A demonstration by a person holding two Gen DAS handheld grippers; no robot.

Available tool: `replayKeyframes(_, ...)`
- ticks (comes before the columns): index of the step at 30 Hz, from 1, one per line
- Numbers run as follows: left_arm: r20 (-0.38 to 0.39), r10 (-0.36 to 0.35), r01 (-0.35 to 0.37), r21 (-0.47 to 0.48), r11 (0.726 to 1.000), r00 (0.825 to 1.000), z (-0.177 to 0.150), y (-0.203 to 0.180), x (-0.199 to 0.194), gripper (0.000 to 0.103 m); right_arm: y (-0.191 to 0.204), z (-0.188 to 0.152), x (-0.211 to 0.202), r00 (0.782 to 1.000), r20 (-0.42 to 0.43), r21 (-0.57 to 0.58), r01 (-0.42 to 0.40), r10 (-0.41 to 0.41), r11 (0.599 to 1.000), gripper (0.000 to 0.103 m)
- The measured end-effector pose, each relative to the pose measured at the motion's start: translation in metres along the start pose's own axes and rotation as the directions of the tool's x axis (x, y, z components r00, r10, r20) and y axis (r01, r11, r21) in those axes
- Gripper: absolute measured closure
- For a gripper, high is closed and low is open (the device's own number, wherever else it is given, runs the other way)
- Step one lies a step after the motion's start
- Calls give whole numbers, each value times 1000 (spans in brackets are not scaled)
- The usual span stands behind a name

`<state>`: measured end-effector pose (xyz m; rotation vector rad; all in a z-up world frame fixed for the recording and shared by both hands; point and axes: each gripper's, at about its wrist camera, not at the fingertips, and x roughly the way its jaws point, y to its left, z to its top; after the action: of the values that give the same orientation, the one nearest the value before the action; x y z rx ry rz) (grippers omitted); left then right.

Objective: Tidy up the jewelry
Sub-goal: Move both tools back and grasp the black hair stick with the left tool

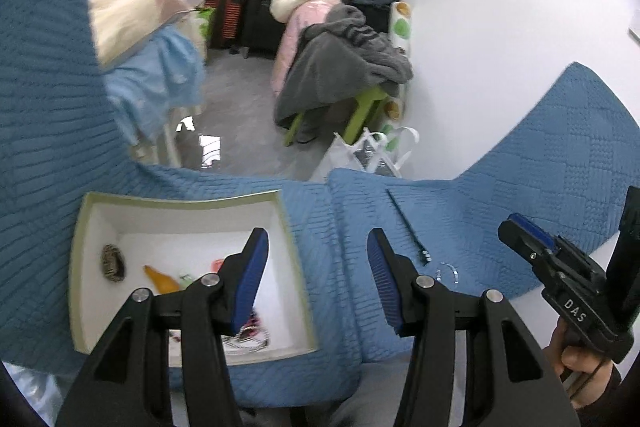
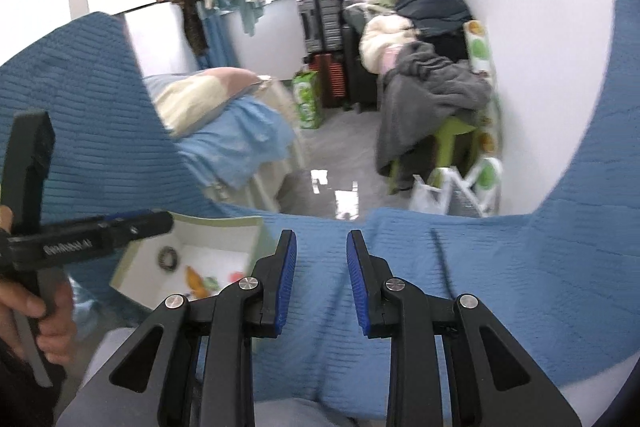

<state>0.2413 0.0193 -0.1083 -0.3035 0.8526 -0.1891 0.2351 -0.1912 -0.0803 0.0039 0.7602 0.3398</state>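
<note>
1. My left gripper (image 1: 318,247) has its jaws spread wide w/ nothing between them; its left finger hangs over the box, its right finger over the blanket.
2. My right gripper (image 2: 322,247) is also parted, jaws empty, hovering above the blue blanket (image 2: 500,287).
3. The box (image 1: 82,267) sits on the blanket, lid off, white inside. In it I see a dark woven ring-shaped piece (image 1: 113,263) near the far left corner, an orange piece (image 1: 162,279) approx mid-box, plus small green and red bits partly hidden behind my left finger; can't tell what those are.
4. A patterned item lies in the near part of the box, mostly covered by the finger.
5. Outside the box, on the blanket to the right: a thin dark stick (image 1: 406,225) and, just beside its near end, a small clear hoop (image 1: 447,270).
6. From the right wrist view the box (image 2: 132,269) is front-left, beside the left gripper's body.
</note>
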Motion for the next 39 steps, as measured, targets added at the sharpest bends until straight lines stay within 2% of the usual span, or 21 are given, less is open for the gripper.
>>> replayKeyframes(8,-58,-71,74,52,996,996,7,-55,49,51,-77,-32,-13,992,-29,49,125,-124,991,79)
replayKeyframes(12,-107,-78,86,76,993,991,3,-85,77,51,-118,-57,-14,982,-68,88,179,-173,980,79)
replayKeyframes(16,-162,-109,122,73,990,981,-8,-107,106,51,-153,-84,-7,975,-114,136,204,-189,970,79)
replayKeyframes(25,-272,-137,153,37,987,952,-33,-145,184,54,-195,-141,52,963,-245,148,155,-116,977,80)
replayKeyframes(35,-325,-154,163,-1,987,933,-36,-161,255,56,-210,-155,90,960,-275,107,78,-45,991,83)
replayKeyframes(37,-324,-148,156,-1,988,934,-35,-162,266,56,-207,-154,91,960,-272,77,85,-61,993,78)
replayKeyframes(38,-326,-148,158,4,987,934,-35,-164,273,56,-207,-154,93,961,-270,71,88,-66,994,71)
replayKeyframes(39,-327,-142,154,11,988,934,-35,-165,277,56,-207,-154,94,962,-265,71,88,-66,994,58)
